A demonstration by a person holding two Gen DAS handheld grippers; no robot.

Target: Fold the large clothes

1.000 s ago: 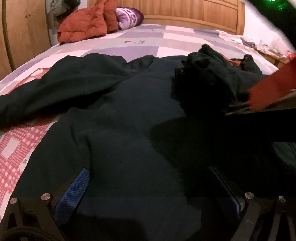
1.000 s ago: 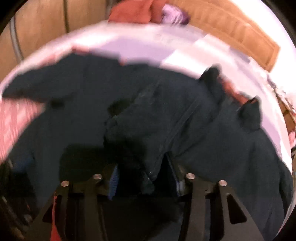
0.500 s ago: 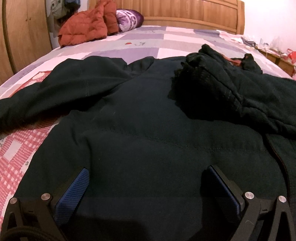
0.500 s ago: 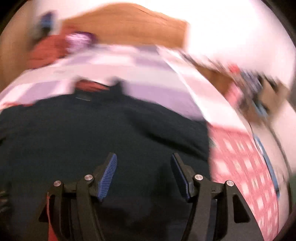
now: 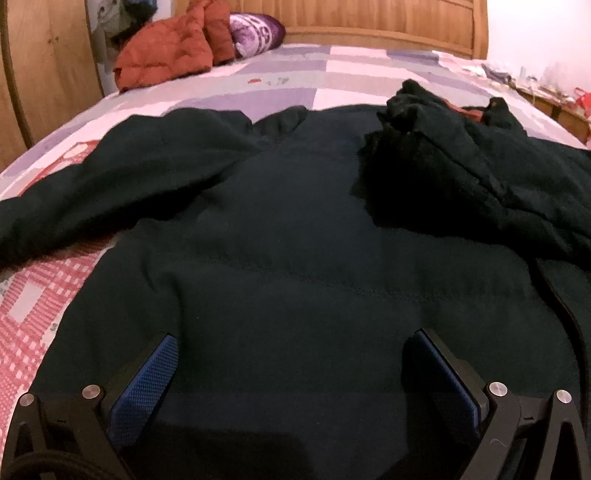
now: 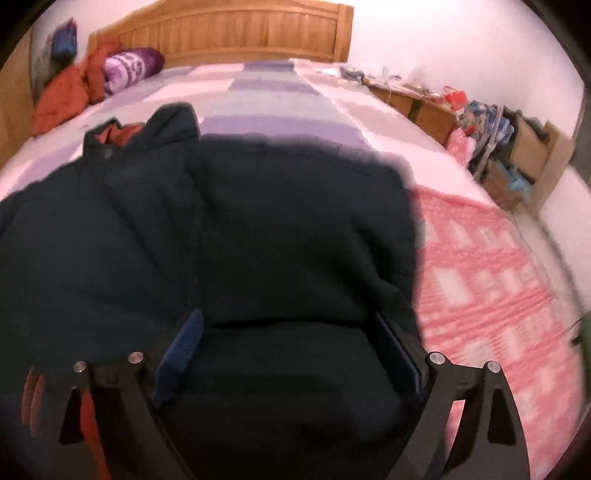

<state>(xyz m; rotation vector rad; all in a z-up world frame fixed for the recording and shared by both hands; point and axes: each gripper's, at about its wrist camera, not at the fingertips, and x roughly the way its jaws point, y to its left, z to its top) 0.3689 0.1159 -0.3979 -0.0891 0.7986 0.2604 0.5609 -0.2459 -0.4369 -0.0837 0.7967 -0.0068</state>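
Dim, warm pinkish indoor light; wall [image 6: 461, 48] overexposed; dark jacket [image 5: 295, 277] nearly detailless; right view blurred, black fisheye corners; edges bowed.

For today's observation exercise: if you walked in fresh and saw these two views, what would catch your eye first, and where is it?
A big dark jacket spread across the bed fills most of both views, one sleeve folded back over its chest. Both grippers, left and right, hang open over its lower part, holding nothing. At the far end, by the wooden headboard, lie a rust-red padded jacket and a purple pillow.
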